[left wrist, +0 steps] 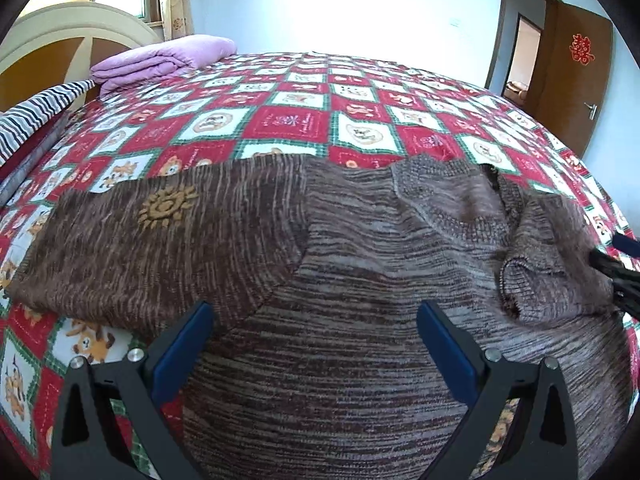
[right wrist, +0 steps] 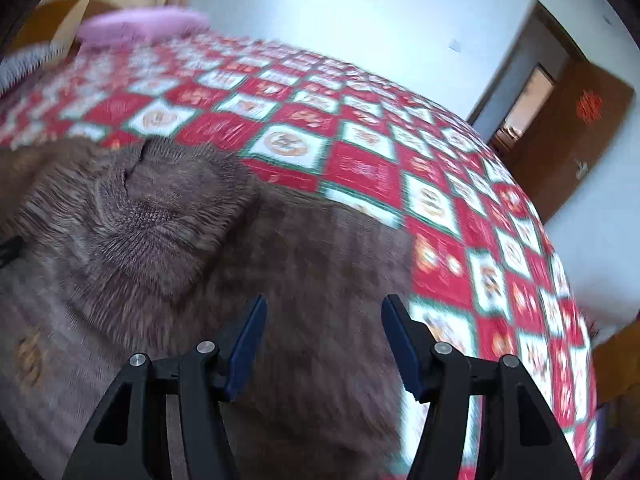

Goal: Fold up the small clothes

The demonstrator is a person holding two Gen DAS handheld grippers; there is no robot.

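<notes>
Both grippers — left gripper point(left wrist: 314, 330), right gripper point(right wrist: 322, 332) — are hanging wide open, gripping nothing, over the brown sweater point(left wrist: 340, 280) lying at the bed's point(left wrist: 360, 120) near edge — probably lining up a fold.

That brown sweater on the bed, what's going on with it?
A person with a two-finger gripper in each hand is folding it. The brown knitted sweater lies spread on the red checked quilt, with one sleeve stretched out to the side. The left gripper and the right gripper both hover over the knit with jaws open, holding nothing. The right view is blurred. A folded purple blanket sits near the headboard.
</notes>
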